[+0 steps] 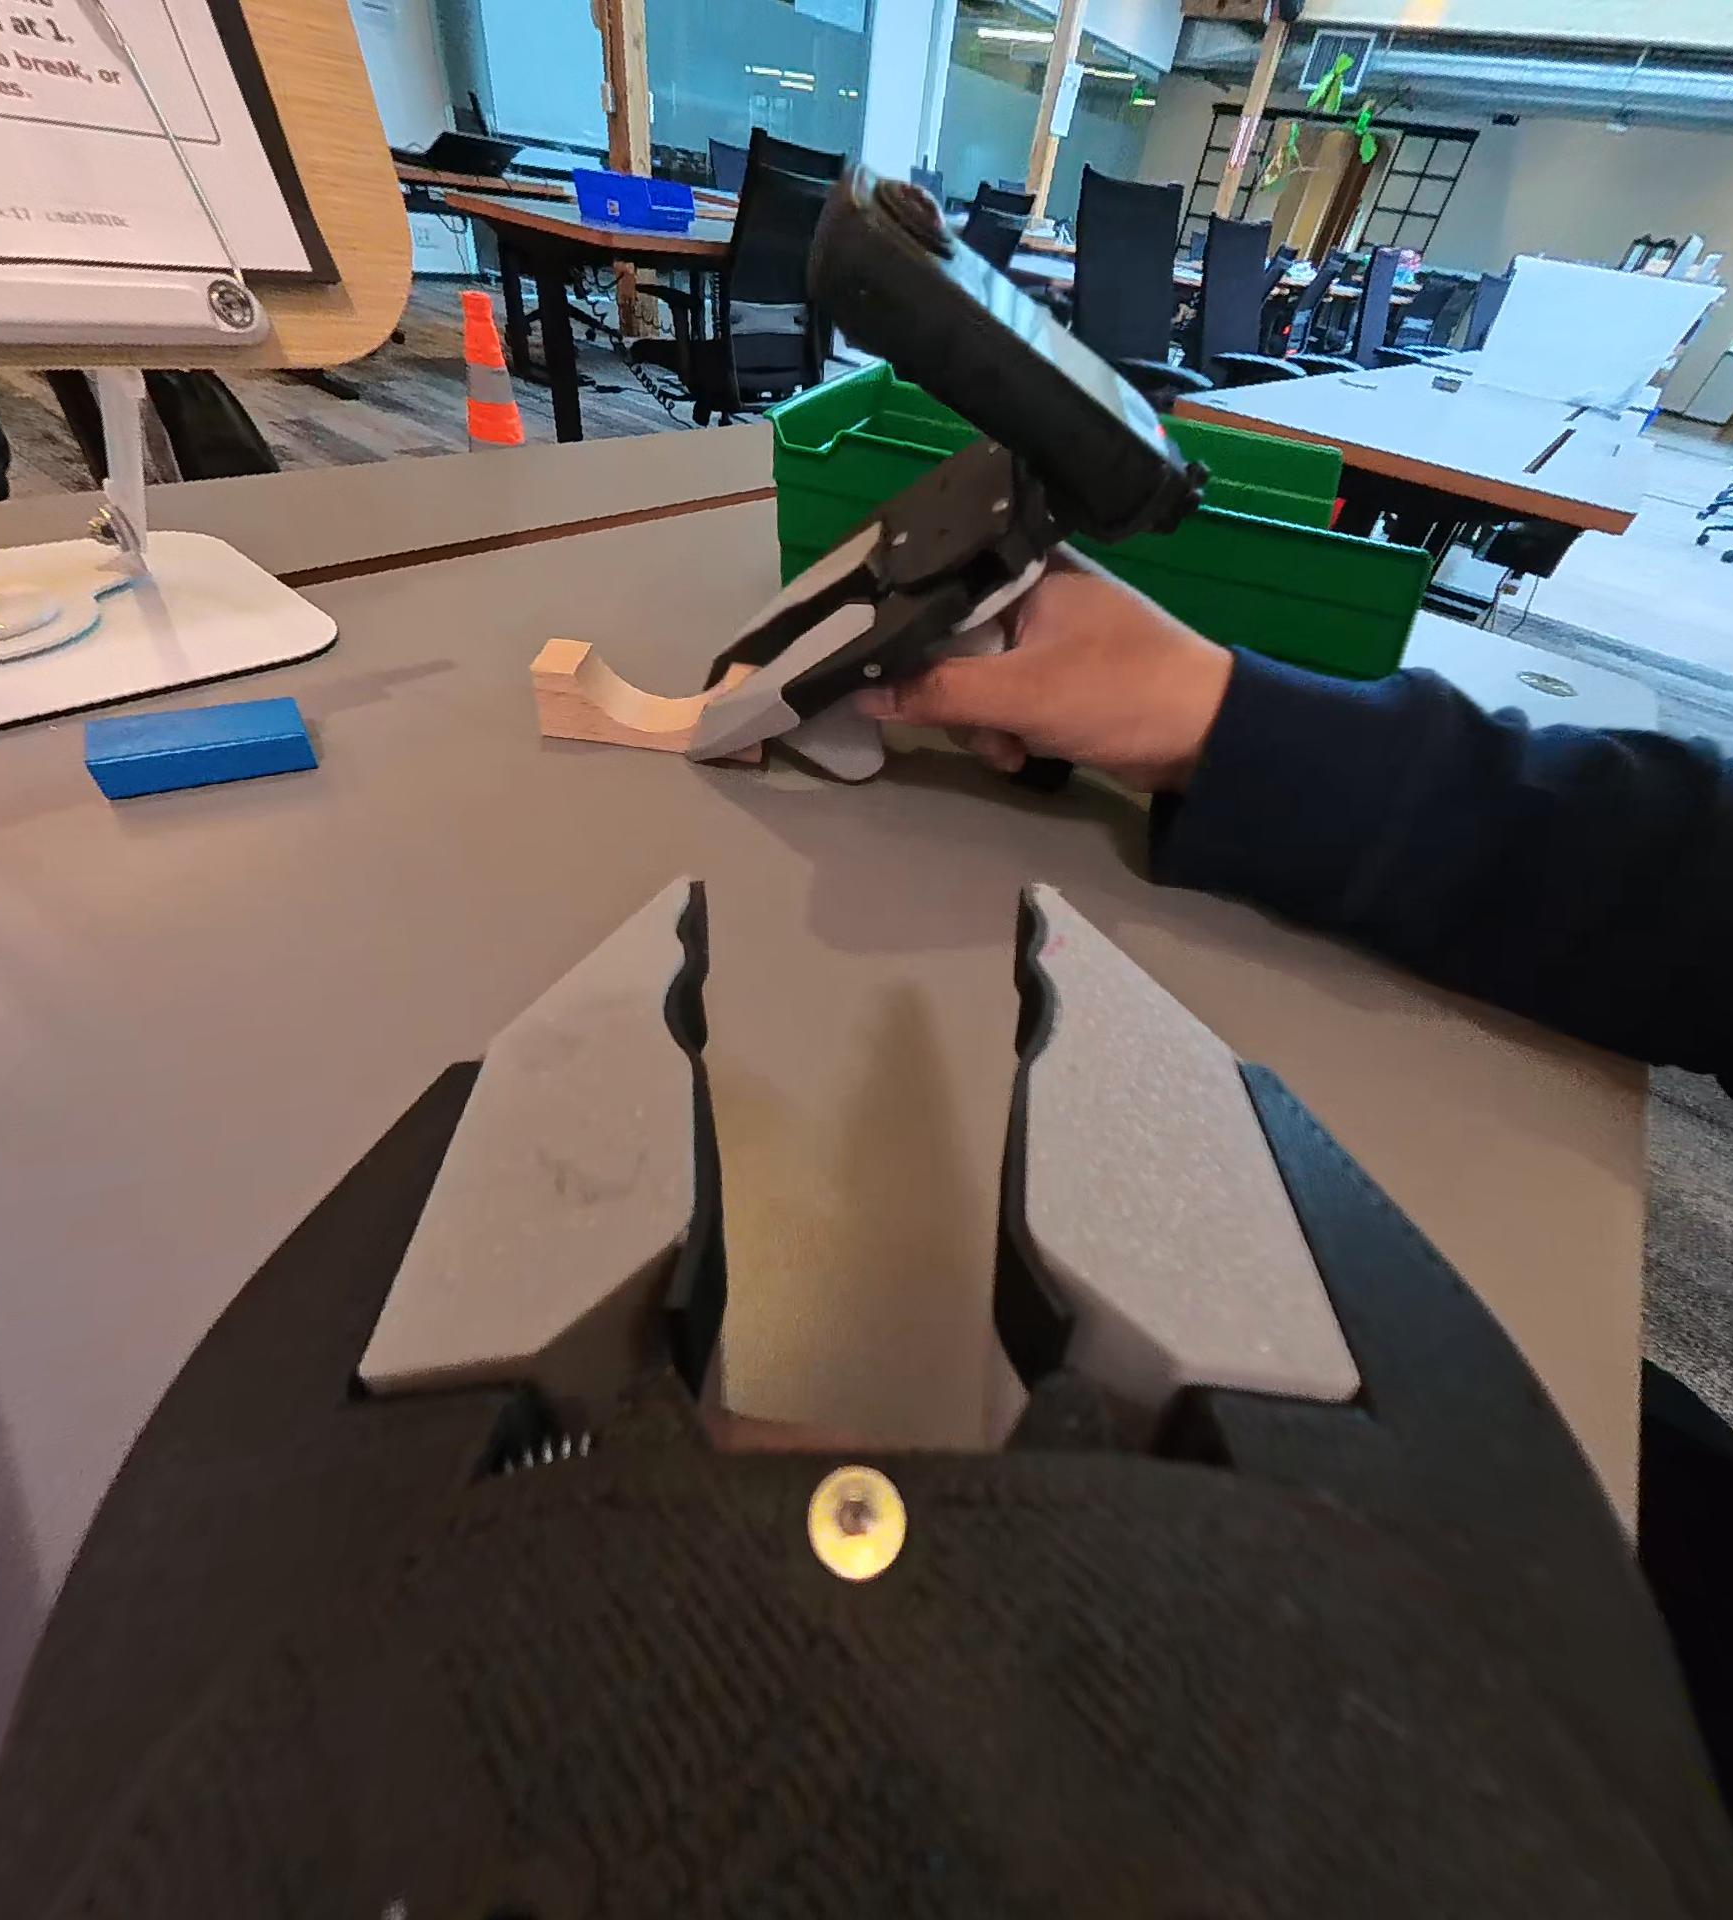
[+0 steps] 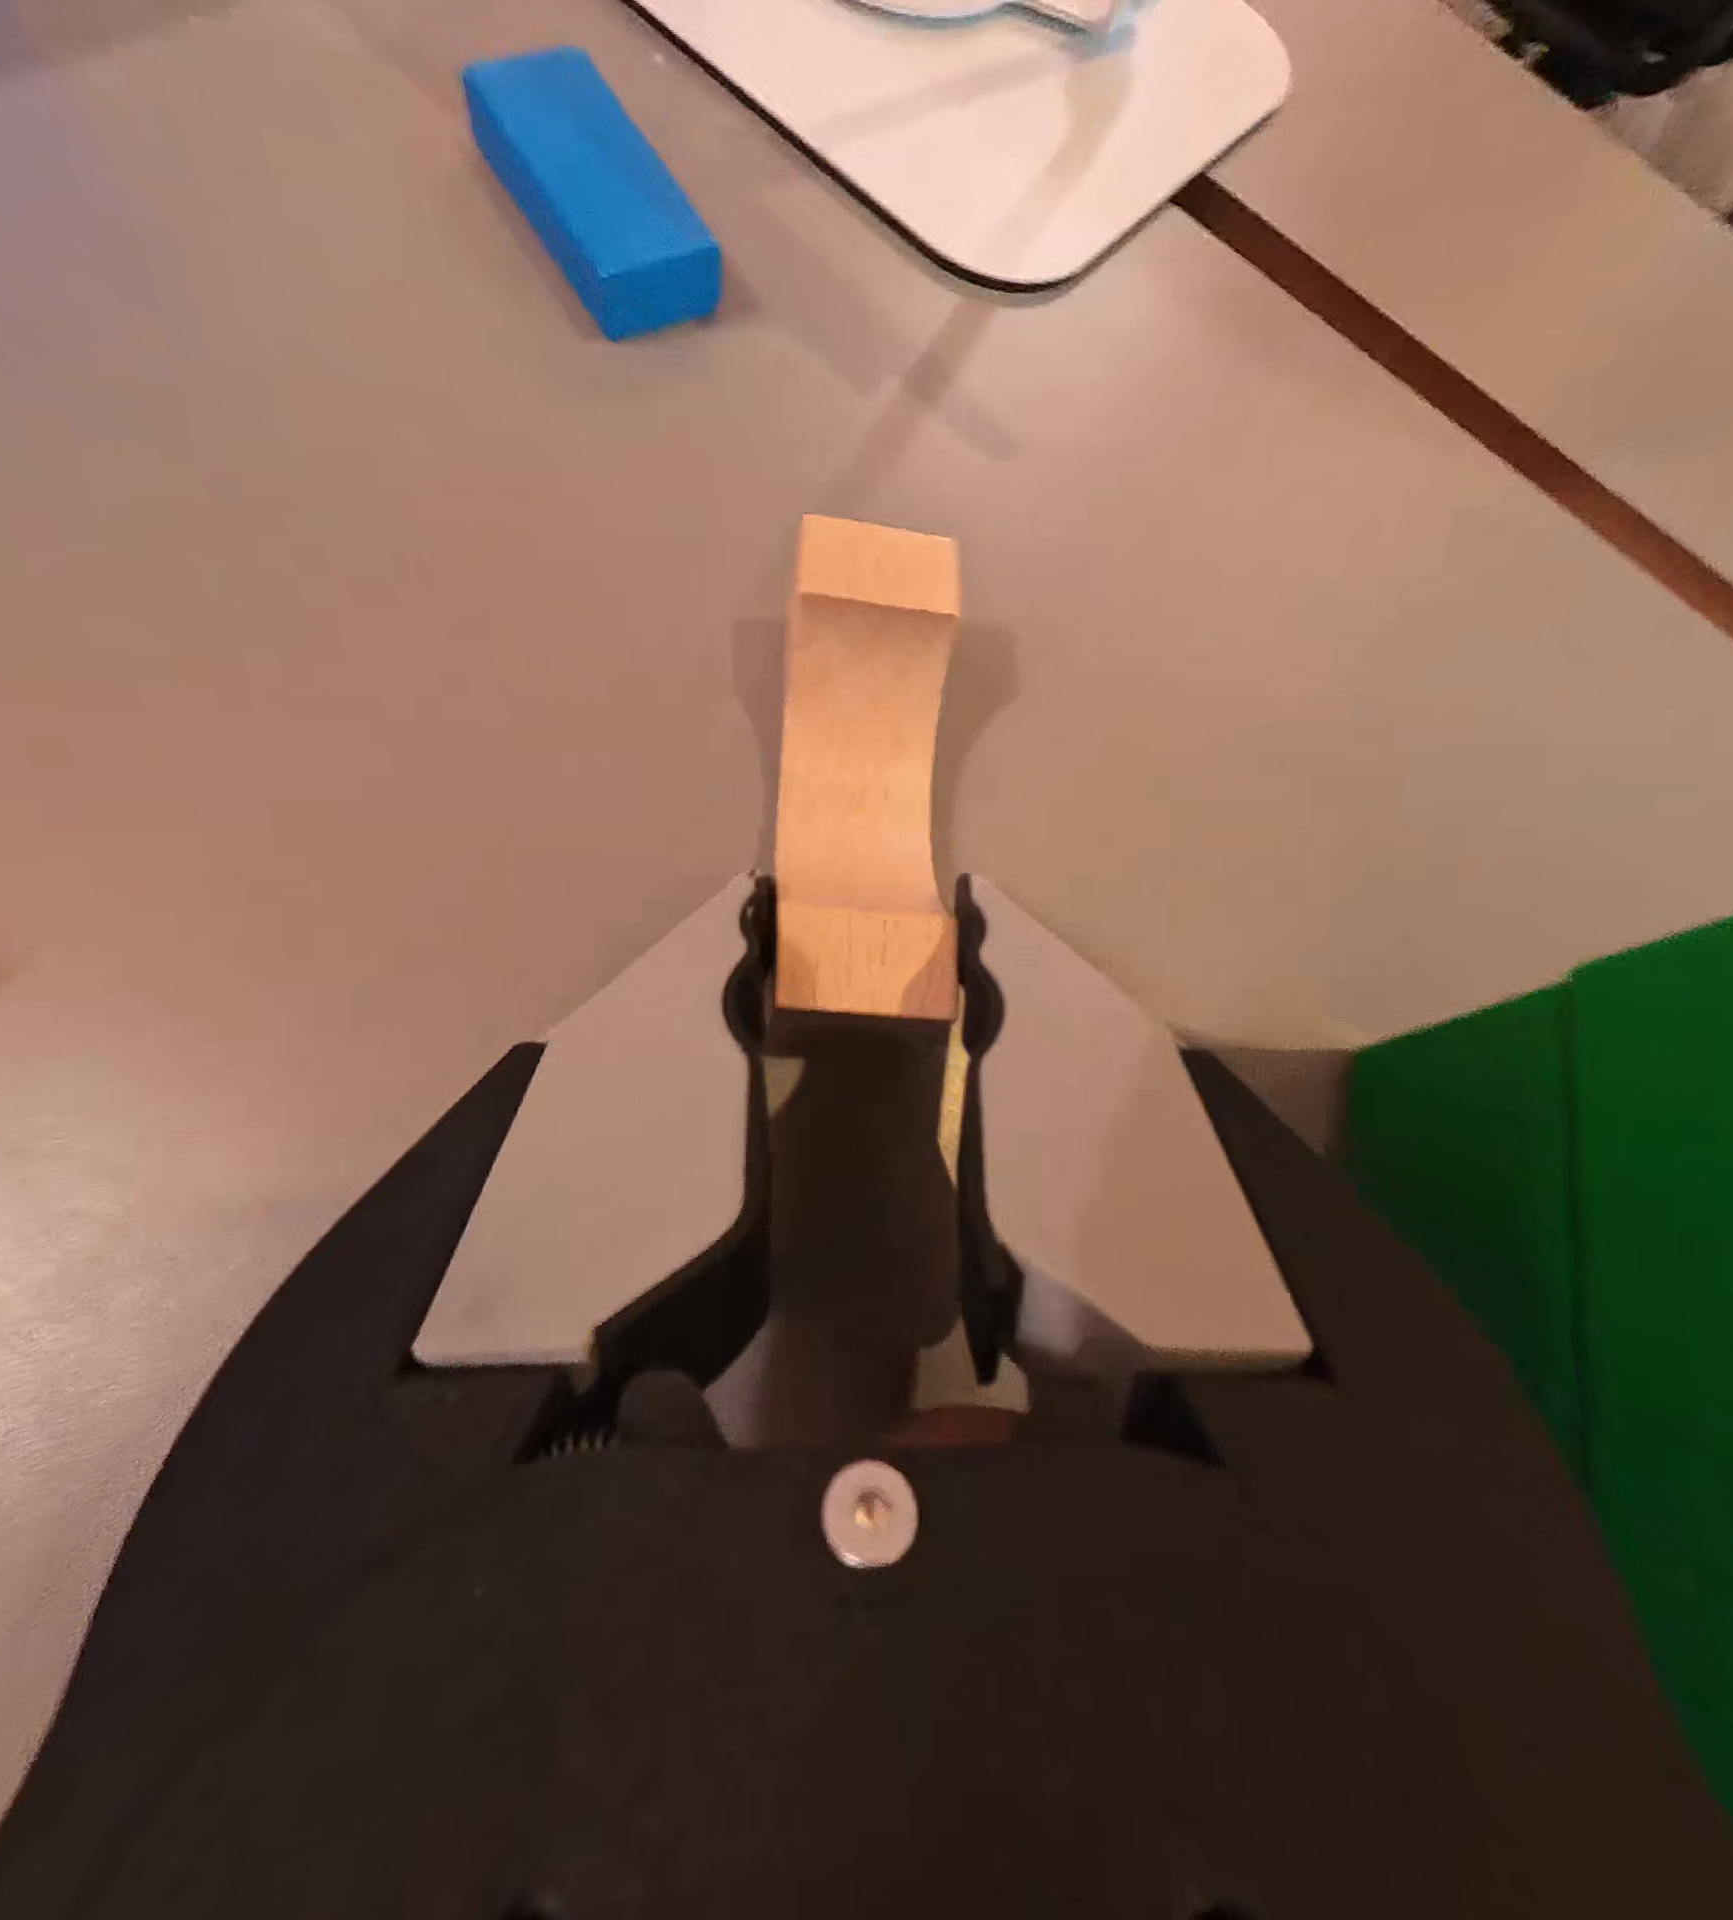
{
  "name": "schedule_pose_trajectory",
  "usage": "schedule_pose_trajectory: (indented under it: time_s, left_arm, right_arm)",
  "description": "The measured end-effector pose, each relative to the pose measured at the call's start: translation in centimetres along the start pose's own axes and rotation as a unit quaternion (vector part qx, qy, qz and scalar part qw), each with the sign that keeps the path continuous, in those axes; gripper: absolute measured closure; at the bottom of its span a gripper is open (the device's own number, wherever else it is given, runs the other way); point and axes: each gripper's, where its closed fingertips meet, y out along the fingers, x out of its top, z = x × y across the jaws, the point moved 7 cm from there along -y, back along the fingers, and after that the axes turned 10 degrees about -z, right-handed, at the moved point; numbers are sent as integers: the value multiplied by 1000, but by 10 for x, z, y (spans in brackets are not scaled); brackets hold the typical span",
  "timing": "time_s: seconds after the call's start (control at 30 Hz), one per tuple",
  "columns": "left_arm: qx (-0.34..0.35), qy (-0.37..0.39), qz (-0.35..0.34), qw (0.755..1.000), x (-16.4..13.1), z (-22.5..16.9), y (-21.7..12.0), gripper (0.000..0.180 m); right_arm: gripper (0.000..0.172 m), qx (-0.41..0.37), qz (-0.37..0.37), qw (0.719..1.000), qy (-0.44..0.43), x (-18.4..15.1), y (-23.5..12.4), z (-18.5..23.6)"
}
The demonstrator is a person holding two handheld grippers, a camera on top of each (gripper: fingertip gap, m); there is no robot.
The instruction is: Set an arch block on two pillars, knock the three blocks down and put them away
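arch block (image 2: pixel 862 790) lies on the grey table (image 2: pixel 322 623), curve up, long axis running straight away from the right gripper (image 2: pixel 862 940); its fingers pinch the near end | left gripper (image 1: pixel 862 914) spread, bare | blue block (image 1: pixel 200 746) flat, well apart

Grey table (image 1: pixel 446 935) with a dark seam running across its far part. Lying directly on it: a blue rectangular block (image 1: pixel 200 746), flat on its side; a wooden arch block (image 1: pixel 623 707), curve facing up; the white base plate of a stand (image 1: pixel 114 623); a green bin (image 1: pixel 1257 582) at the far edge.
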Motion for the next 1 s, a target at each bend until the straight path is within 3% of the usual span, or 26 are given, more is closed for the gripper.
schedule_pose_trajectory:
  time_s: [0.13, 0.43, 0.57, 0.7, 0.83, 1.0]
  left_arm:
    - [-1, 11, 11, 1000, -2, -2, 2, 123]
    - [2, 26, 19, 999, -3, -4, 2, 123]
    - [0, 35, 24, 999, -4, -7, 2, 123]
    - [-2, 40, 27, 999, -4, -8, 1, 123]
    - [-3, 41, 30, 999, -5, -9, 1, 123]
    - [-6, 45, 36, 998, -6, -10, 1, 123]
  right_arm:
    - [140, 31, 1, 1000, 1, 2, 2, 1]
    - [140, -13, -26, 996, -85, 23, -27, 13]
    - [141, 10, -11, 997, -71, 17, -25, 18]
    - [141, 80, 20, 996, 32, 2, -19, 19]
    - [140, 63, 40, 997, 26, -3, -19, 13]
    - [123, 66, 47, 996, 45, -5, -21, 7]
